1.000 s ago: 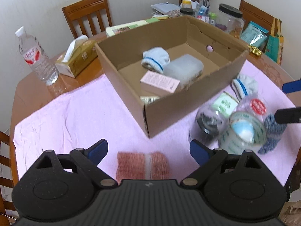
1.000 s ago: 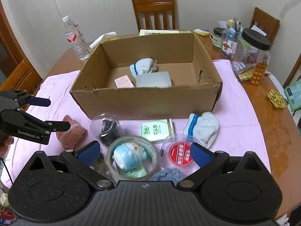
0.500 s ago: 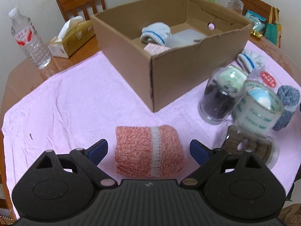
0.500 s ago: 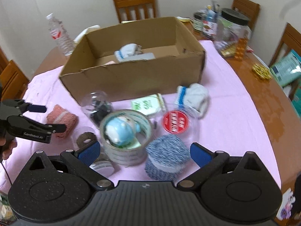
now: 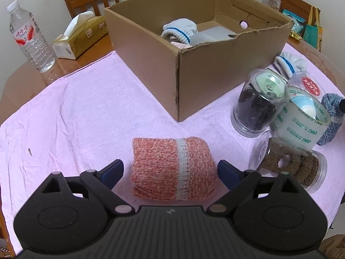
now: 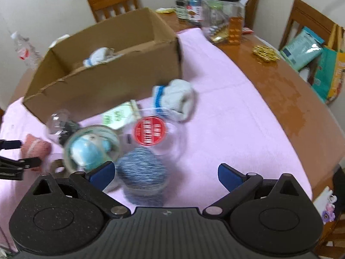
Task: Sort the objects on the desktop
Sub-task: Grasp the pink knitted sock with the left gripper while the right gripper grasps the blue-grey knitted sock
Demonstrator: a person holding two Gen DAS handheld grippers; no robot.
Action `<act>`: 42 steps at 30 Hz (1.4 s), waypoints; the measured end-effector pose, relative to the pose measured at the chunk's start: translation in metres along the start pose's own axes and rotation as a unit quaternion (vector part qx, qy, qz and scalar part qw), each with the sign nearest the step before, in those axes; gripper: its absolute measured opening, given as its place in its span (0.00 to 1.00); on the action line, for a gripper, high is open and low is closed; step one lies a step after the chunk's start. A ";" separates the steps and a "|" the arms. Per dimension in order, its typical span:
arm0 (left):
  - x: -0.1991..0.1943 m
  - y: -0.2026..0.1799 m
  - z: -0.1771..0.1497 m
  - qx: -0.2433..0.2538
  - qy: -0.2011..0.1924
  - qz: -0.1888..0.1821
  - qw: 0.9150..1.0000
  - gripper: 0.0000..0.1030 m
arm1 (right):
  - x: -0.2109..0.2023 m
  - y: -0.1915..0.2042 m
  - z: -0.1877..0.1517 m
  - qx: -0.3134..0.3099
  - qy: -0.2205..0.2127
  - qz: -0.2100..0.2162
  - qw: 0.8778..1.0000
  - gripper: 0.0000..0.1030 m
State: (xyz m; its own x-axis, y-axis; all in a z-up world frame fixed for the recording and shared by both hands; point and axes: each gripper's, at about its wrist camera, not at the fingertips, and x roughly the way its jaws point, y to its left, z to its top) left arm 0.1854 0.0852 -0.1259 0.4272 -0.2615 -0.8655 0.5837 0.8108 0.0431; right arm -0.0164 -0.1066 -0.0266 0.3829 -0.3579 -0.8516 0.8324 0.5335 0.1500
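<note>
Salmon-pink knitted roll with a pale grey band [image 5: 173, 168], lying on its side on the pink cloth [image 5: 75, 112] over the wooden counter [image 5: 23, 79]; the left gripper [image 5: 170, 170] straddles it with fingers spread wide, one blue pad either side, neither clearly touching, nothing held, presumably set for a pinch across its width. Cardboard box [image 5: 179, 64], open-topped, stands just behind as the likely sorting bin and already holds a white sock roll with blue stripe [image 5: 180, 31]. Right gripper [image 6: 165, 174]: fingers wide apart, empty, poised over a blue marled roll [image 6: 142, 172], off-centre towards the left finger; that view is blurred. Legible writing: green "deli" repeated on the tape roll [image 5: 301, 125]; red Chinese characters on the water bottle [image 5: 30, 36]; a round red label [image 5: 310, 84], text unreadable. Jars crowd together beside the box, seemingly awaiting sorting.
</note>
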 end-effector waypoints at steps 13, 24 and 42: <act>0.003 -0.006 0.006 -0.007 0.007 0.011 1.000 0.91 | 0.000 -0.051 0.010 0.034 -0.001 -0.047 0.998 1.00; 0.007 -0.013 0.010 -0.009 0.014 0.018 1.000 0.91 | -0.007 -0.045 0.017 -0.031 -0.008 0.030 0.999 1.00; 0.010 -0.009 0.010 -0.015 0.015 0.017 1.000 0.91 | 0.038 -0.028 -0.013 -0.228 0.103 0.076 0.965 1.00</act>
State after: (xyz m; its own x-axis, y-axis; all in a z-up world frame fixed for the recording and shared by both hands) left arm 0.1913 0.0698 -0.1296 0.4252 -0.2172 -0.8787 0.5485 0.8340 0.0592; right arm -0.0303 -0.1255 -0.0698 0.3595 -0.1133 -0.9262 0.4915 0.8668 0.0847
